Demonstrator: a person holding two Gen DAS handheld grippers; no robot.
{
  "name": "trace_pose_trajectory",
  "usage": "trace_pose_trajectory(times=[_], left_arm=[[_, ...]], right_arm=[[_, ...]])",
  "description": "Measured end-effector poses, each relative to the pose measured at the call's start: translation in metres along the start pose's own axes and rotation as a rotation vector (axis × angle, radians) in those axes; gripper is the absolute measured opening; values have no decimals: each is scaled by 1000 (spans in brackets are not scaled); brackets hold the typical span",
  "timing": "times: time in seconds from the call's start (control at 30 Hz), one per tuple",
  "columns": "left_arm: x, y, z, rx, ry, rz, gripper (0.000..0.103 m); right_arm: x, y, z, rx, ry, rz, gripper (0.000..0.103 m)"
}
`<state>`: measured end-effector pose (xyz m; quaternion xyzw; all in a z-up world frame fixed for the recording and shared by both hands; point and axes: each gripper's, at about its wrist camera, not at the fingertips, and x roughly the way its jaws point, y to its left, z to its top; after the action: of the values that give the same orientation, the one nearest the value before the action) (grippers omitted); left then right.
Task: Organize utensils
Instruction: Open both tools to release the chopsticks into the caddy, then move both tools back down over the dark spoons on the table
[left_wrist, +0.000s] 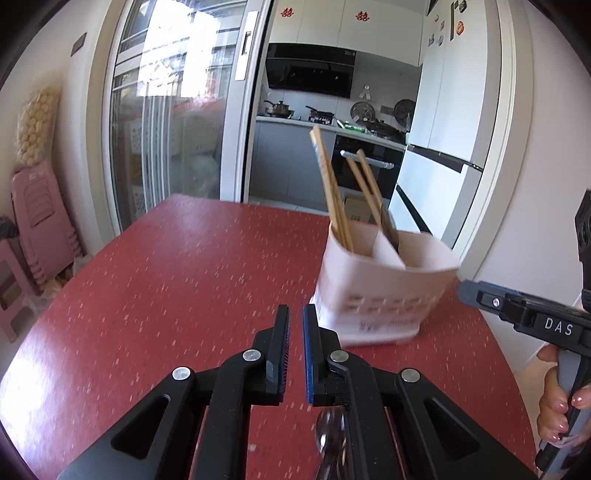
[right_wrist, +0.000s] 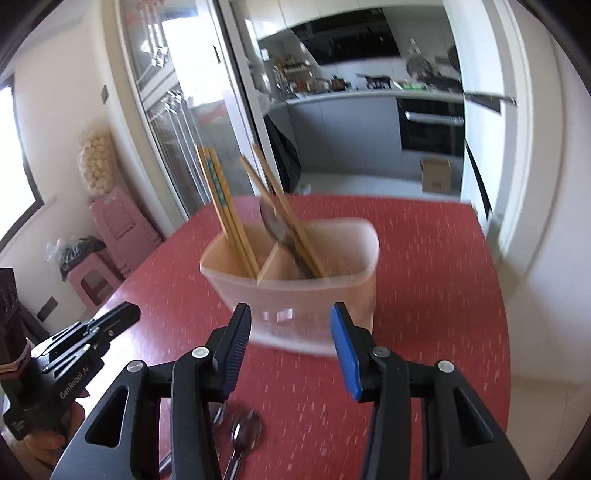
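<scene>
A pale holder (right_wrist: 295, 291) with an inner divider stands on the red tabletop (right_wrist: 424, 332), just ahead of the right gripper (right_wrist: 291, 350) and ahead and to the right of the left gripper (left_wrist: 296, 354). One pair of chopsticks (right_wrist: 225, 214) leans in the compartment on the left as the right wrist view shows it; a second pair (right_wrist: 284, 218) and a dark spoon-like piece (right_wrist: 275, 221) lean in the other.

Below and just behind the right fingers, loose metal spoons (right_wrist: 243, 435) lie on the tabletop; a spoon bowl (left_wrist: 330, 432) is also seen under the left gripper's right finger. These are judged to be the utensils not yet sorted, so the step in hand is taken to be the picking up of a spoon.

The right fingers are spread, with nothing between them, the holder's front wall showing through the gap. The left fingers are pressed nearly together and nothing is seen pinched between them.

For a clean pick, the spread fingers would best be brought back and down over a single spoon's handle, across its width, so that a neighbouring spoon is not caught with it. The holder looks light and top-heavy with its leaning chopsticks, so it should not be nudged on the way; it could be steadied by the left gripper. The spoon should then be lowered handle or bowl first into the compartment with the dark piece, clear of the chopsticks.
</scene>
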<state>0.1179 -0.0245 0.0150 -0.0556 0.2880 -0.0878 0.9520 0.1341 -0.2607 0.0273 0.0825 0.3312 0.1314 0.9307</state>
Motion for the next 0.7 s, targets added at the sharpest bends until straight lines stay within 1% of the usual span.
trace_pose_trajectory(times=[0.33, 0.5, 0.7], left_arm=[[-24, 22, -48, -55, 70, -7, 36], [-38, 29, -72, -62, 97, -8, 36], [-54, 42, -88, -85, 109, -6, 36]], right_arm=[[-8, -5, -57, 116, 126, -35, 54], [-15, 3, -84, 154, 158, -55, 56], [-27, 7, -106, 186, 174, -74, 59]])
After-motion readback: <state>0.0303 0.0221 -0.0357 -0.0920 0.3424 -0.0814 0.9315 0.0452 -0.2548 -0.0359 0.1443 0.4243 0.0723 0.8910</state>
